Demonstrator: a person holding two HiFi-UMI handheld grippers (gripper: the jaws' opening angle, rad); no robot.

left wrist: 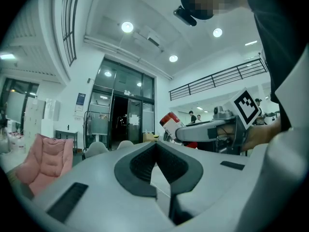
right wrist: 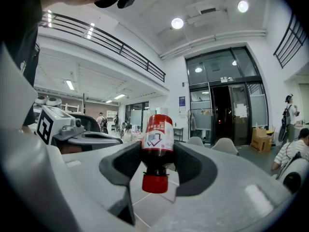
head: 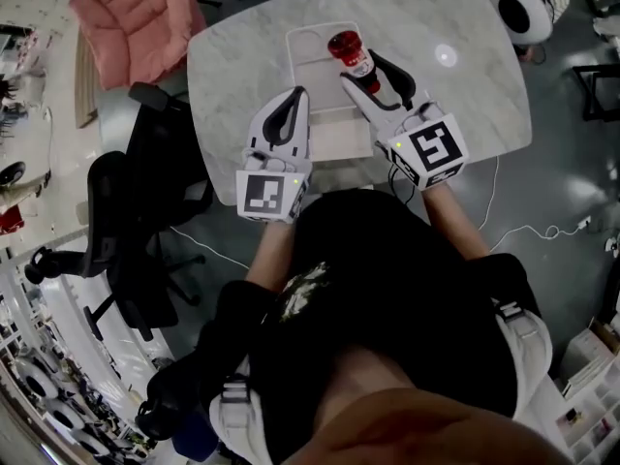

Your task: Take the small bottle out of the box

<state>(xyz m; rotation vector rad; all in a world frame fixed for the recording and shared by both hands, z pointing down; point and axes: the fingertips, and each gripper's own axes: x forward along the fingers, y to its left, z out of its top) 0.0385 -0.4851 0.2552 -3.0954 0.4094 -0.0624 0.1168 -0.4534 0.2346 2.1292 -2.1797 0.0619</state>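
Nearest the camera in the head view, each hand holds a gripper whose marker cube faces up. The left gripper (head: 296,93) hangs over the near left part of the worktop (head: 228,66), a pale marbled slab with rounded corners. In its own view its jaws meet at the tips with nothing between them.

Just beside it to the right, the right gripper (head: 363,71) reaches a little further out. Its jaws are closed round the small bottle (head: 346,46), pinching it at the narrow part just past the red cap. The right gripper view shows the cap on the side nearer the gripper's body, and the wider labelled part, red and white, sticking out beyond the jaw tips. The left gripper view shows the bottle tilted.

Under both grippers a shallow white box (head: 294,56) lies open on the worktop, its long side running away from the person. The left gripper's tips sit at the box's left edge. In the head view the bottle appears over the box's far right part. How high it hangs above the box I cannot tell.

Beyond the worktop's far left corner stands a pink padded chair (head: 131,13), and a black office chair (head: 136,187) stands on the floor to the left.
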